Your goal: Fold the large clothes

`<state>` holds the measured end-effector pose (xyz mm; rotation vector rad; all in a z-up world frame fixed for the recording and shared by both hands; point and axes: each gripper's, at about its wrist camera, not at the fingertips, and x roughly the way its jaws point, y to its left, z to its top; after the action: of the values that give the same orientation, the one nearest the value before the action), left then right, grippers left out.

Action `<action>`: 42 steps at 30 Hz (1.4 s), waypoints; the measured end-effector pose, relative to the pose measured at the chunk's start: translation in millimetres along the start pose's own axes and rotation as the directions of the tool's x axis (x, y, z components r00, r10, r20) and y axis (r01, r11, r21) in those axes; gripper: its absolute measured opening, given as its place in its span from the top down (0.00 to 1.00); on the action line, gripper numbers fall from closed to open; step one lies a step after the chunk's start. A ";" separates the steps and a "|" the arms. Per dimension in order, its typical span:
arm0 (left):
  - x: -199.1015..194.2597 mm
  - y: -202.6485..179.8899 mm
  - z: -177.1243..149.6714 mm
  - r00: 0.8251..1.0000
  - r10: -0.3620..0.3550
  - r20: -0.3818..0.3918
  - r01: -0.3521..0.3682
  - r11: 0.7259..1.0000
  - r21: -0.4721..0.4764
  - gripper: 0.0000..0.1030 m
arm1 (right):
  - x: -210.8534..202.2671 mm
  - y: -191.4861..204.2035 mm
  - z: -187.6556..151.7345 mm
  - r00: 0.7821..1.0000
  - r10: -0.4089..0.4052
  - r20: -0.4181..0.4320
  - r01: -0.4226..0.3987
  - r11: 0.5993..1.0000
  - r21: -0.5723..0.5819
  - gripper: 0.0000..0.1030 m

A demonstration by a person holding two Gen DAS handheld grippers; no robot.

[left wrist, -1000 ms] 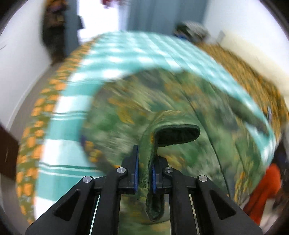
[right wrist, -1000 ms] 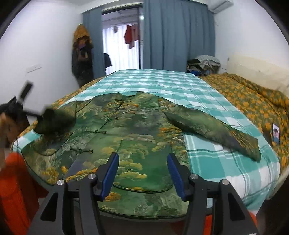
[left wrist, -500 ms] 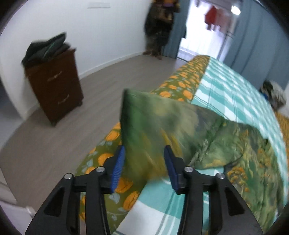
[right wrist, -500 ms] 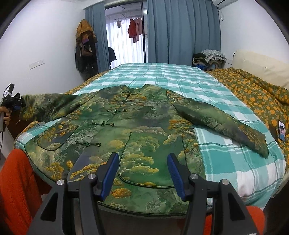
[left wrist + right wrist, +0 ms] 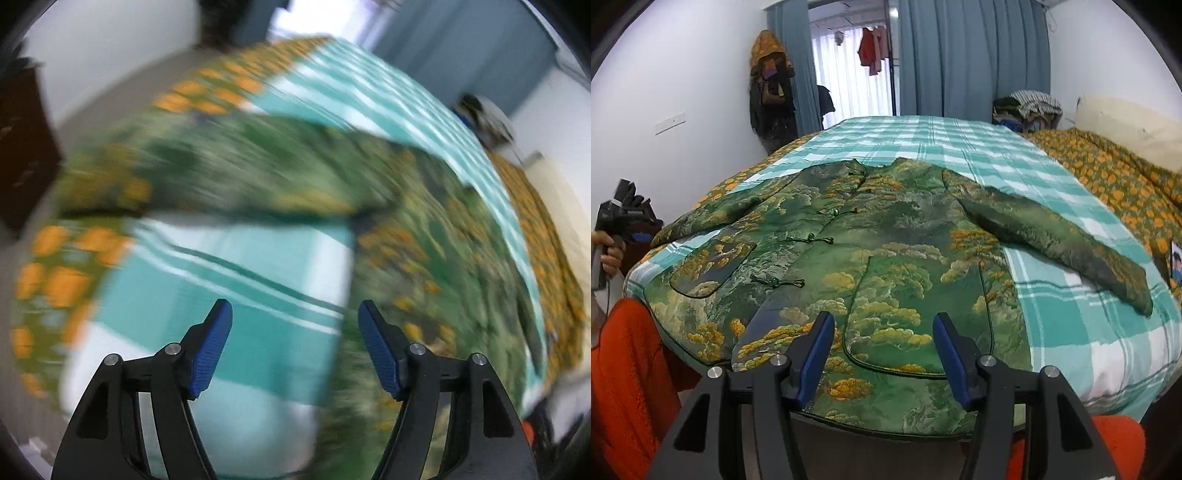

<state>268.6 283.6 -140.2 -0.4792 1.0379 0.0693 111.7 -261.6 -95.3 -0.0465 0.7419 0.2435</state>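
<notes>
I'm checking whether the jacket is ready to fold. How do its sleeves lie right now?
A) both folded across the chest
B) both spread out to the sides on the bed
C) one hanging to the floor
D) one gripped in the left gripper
B: in the right wrist view the jacket lies flat with one sleeve out to one side, the other sleeve out to the other, and the left gripper open and empty.

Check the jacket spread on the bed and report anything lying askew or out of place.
Nothing is damaged. The green brocade landscape-print jacket lies flat, front up, on the teal checked blanket, both sleeves spread out. Its hem hangs over the near bed edge. One oddity: a small photo card lies on the orange-flowered quilt.
</notes>
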 end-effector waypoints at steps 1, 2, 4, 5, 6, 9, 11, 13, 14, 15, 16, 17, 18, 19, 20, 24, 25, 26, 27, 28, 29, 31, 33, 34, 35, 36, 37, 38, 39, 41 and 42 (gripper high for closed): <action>15.3 -14.0 1.7 0.999 -0.034 -0.038 0.035 0.999 0.025 0.30 | 0.5 -2.8 -0.4 1.000 0.001 -0.003 -0.001 1.000 0.013 0.45; 21.3 -21.5 1.3 0.997 -0.046 -0.058 0.048 0.998 0.042 0.30 | 0.7 -5.1 -0.9 1.000 0.001 -0.005 -0.001 1.000 0.023 0.45; 39.4 -36.7 0.3 0.993 -0.056 -0.104 0.065 0.995 0.079 0.29 | 1.0 -7.2 -1.4 1.000 0.000 -0.007 0.000 1.000 0.029 0.45; 50.5 -42.0 0.1 0.990 -0.057 -0.129 0.069 0.994 0.087 0.29 | 1.1 -7.3 -2.1 1.000 0.000 -0.007 0.000 1.000 0.030 0.45; 58.2 -44.1 -0.5 0.988 -0.052 -0.145 0.065 0.994 0.086 0.29 | 1.9 -8.1 -2.5 1.000 0.001 -0.009 -0.001 1.000 0.029 0.45; 65.5 -40.4 -6.3 0.985 -0.048 -0.163 0.060 0.996 0.066 0.29 | 5.1 -10.7 -3.8 1.000 0.002 -0.017 -0.001 0.999 0.035 0.45; 66.3 -38.0 -9.9 0.984 -0.059 -0.167 0.068 0.996 0.050 0.29 | 7.1 -13.0 -4.6 1.000 0.005 -0.024 -0.004 0.999 0.043 0.45; 64.1 -38.4 -14.2 0.984 -0.060 -0.167 0.071 0.996 0.059 0.29 | 9.1 -15.4 -5.2 1.000 0.007 -0.028 -0.006 0.999 0.049 0.45; 62.2 -39.2 -16.1 0.984 -0.058 -0.166 0.070 0.995 0.068 0.28 | 10.4 -16.5 -5.5 0.999 0.008 -0.031 -0.007 0.999 0.052 0.45; 60.4 -39.7 -18.7 0.984 -0.058 -0.166 0.071 0.995 0.074 0.28 | 11.7 -16.6 -5.7 0.999 0.010 -0.035 -0.008 0.998 0.055 0.45; 58.3 -40.7 -20.6 0.984 -0.061 -0.165 0.074 0.994 0.077 0.28 | 12.4 -16.8 -6.0 0.999 0.013 -0.037 -0.010 0.998 0.057 0.45; 56.2 -41.1 -22.4 0.985 -0.066 -0.162 0.079 0.994 0.075 0.28 | 13.9 -16.5 -6.1 0.999 0.015 -0.041 -0.013 0.998 0.057 0.45; 53.0 -41.2 -24.9 0.985 -0.074 -0.158 0.086 0.994 0.072 0.27 | 14.8 -15.7 -6.1 0.999 0.015 -0.043 -0.013 0.998 0.055 0.45; 48.8 -40.2 -27.4 0.985 -0.079 -0.154 0.091 0.993 0.072 0.27 | 14.6 -15.0 -6.4 0.999 0.015 -0.044 -0.013 0.998 0.054 0.45; 45.7 -41.3 -29.5 0.985 -0.082 -0.149 0.094 0.993 0.076 0.27 | 14.3 -14.1 -6.6 0.999 0.015 -0.043 -0.012 0.999 0.051 0.45; 29.7 -51.1 -37.6 0.991 -0.081 -0.107 0.093 0.990 0.109 0.27 | 12.1 -11.5 -6.0 0.999 0.007 -0.033 -0.006 0.999 0.040 0.45; 26.4 -54.4 -38.5 0.992 -0.082 -0.094 0.092 0.989 0.116 0.25 | 11.6 -10.8 -5.7 1.000 0.004 -0.030 -0.003 0.999 0.037 0.45; 21.9 -58.3 -40.2 0.993 -0.084 -0.078 0.093 0.988 0.124 0.23 | 11.2 -10.2 -5.6 1.000 0.002 -0.029 -0.001 0.999 0.034 0.45; 16.2 -61.8 -42.3 0.994 -0.087 -0.059 0.094 0.987 0.130 0.22 | 11.1 -9.3 -5.5 1.000 0.000 -0.029 0.001 1.000 0.030 0.45; 9.9 -65.6 -44.9 0.995 -0.089 -0.036 0.093 0.986 0.136 0.19 | 11.2 -8.4 -5.4 1.000 -0.001 -0.029 0.001 1.000 0.026 0.45; 3.9 -69.2 -47.1 0.996 -0.089 -0.015 0.090 0.986 0.140 0.18 | 11.5 -7.5 -5.2 1.000 -0.002 -0.029 0.002 1.000 0.023 0.45; -6.8 -78.2 -52.1 0.996 -0.087 0.028 0.082 0.986 0.146 0.14 | 11.4 -6.7 -4.8 1.000 -0.001 -0.029 0.001 1.000 0.017 0.45; -18.1 -89.4 -58.8 0.993 -0.087 0.074 0.075 0.985 0.157 0.12 | 11.4 -5.3 -4.4 1.000 -0.001 -0.027 0.001 1.000 0.012 0.45; -21.5 -93.4 -62.0 0.992 -0.088 0.089 0.073 0.984 0.163 0.11 | 11.4 -4.5 -4.5 1.000 0.000 -0.026 0.001 1.000 0.010 0.45; -25.3 -96.6 -65.3 0.991 -0.089 0.104 0.070 0.982 0.173 0.10 | 11.2 -3.8 -4.5 1.000 -0.001 -0.025 0.001 1.000 0.007 0.45; -27.8 -100.7 -68.8 0.989 -0.087 0.118 0.065 0.981 0.181 0.10 | 10.9 -3.3 -4.9 1.000 -0.001 -0.024 0.002 1.000 0.006 0.45; -30.0 -103.9 -73.1 0.987 -0.081 0.135 0.055 0.981 0.186 0.09 | 10.6 -3.0 -4.8 1.000 -0.002 -0.022 0.002 1.000 0.003 0.45; -30.6 -105.4 -75.5 0.987 -0.077 0.143 0.050 0.981 0.187 0.09 | 10.2 -3.4 -4.9 1.000 -0.002 -0.020 0.002 1.000 0.003 0.45; -30.1 -106.5 -79.2 0.986 -0.073 0.150 0.044 0.981 0.188 0.09 | 9.7 -3.7 -5.1 1.000 -0.002 -0.018 0.002 1.000 0.004 0.45; -26.8 -105.8 -84.8 0.987 -0.071 0.144 0.045 0.983 0.178 0.09 | 9.0 -4.5 -5.1 1.000 -0.003 -0.015 0.003 1.000 0.006 0.45; -24.4 -104.9 -87.6 0.988 -0.070 0.137 0.046 0.984 0.170 0.09 | 8.1 -4.7 -5.5 1.000 -0.003 -0.014 0.003 1.000 0.008 0.45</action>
<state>214.1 157.6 -119.4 -0.3470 0.8802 -0.0350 114.9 -265.2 -105.0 -0.0418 0.7563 0.2377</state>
